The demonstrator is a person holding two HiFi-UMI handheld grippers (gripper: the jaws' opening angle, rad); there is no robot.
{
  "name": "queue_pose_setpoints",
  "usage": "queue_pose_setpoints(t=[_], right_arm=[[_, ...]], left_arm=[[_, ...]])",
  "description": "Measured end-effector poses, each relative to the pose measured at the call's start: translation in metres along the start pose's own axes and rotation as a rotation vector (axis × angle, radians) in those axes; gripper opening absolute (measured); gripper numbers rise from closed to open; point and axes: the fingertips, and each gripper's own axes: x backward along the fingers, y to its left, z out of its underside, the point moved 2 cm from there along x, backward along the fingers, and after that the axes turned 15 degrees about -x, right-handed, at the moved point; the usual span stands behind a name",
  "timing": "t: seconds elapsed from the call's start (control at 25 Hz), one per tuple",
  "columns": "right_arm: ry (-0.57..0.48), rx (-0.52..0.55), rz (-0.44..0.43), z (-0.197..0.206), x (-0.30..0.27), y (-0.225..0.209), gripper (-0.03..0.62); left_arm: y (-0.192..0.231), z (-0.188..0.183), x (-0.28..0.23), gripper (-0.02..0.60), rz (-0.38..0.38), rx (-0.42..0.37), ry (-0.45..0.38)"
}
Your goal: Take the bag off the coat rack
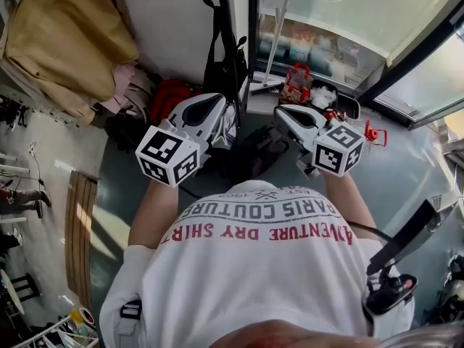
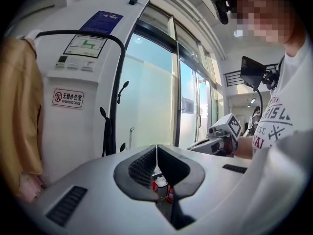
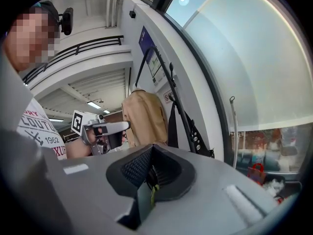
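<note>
Shows the black bag [image 1: 226, 67] hanging by its straps on the coat rack [image 1: 223, 6], at twelve o'clock in the head view, not yet lifted off; hung there, probably, so that the straps bear its weight. Puts a tan coat [image 1: 65, 42] at ten o'clock of the bag. Holds the left gripper [image 1: 220, 118] and the right gripper [image 1: 281, 114] side by side at six o'clock of the bag, apart from it, both aimed nearly level toward it. Has both pairs of fingers pressed together on nothing, seemingly because the reach is unfinished. Needs them opened before any strap can be taken.
</note>
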Motion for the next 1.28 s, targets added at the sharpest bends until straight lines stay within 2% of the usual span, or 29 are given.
queue_pose_setpoints(t=[0.16,0.32,0.4,0.52,0.68,0.76,0.92,1.24,1.28], right_arm=[[-0.023,-0.003,0.024,-0.013,-0.005,-0.010,0.002],[-0.049,-0.020,0.064,-0.018,-0.007,-0.026,0.002],[-0.058,-0.029,0.089,-0.019,-0.007,-0.035,0.002],[-0.076,-0.046,0.117,-0.023,-0.009,-0.046,0.002],[-0.101,-0.066,0.147,-0.030,-0.010,-0.056,0.002],[-0.106,-0.072,0.158,-0.033,-0.014,-0.063,0.002],[-0.095,-0.069,0.169,-0.030,-0.024,-0.070,0.002],[-0.093,-0.074,0.179,-0.034,-0.040,-0.080,0.002],[-0.093,-0.075,0.180,-0.034,-0.041,-0.080,0.002]], left_arm=[[0.041,-0.007,-0.019,0.003,-0.018,-0.026,0.004],[0.081,-0.008,-0.047,0.060,-0.050,-0.053,0.006],[0.102,-0.006,-0.061,0.073,-0.068,-0.042,0.007],[0.133,0.002,-0.080,0.129,-0.090,-0.009,0.021],[0.161,0.013,-0.109,0.132,-0.079,-0.007,0.068],[0.171,0.022,-0.124,0.155,-0.076,-0.018,0.101],[0.181,0.045,-0.144,0.155,-0.051,-0.029,0.152],[0.187,0.058,-0.160,0.150,0.012,0.022,0.155],[0.187,0.059,-0.161,0.123,0.014,0.027,0.153]])
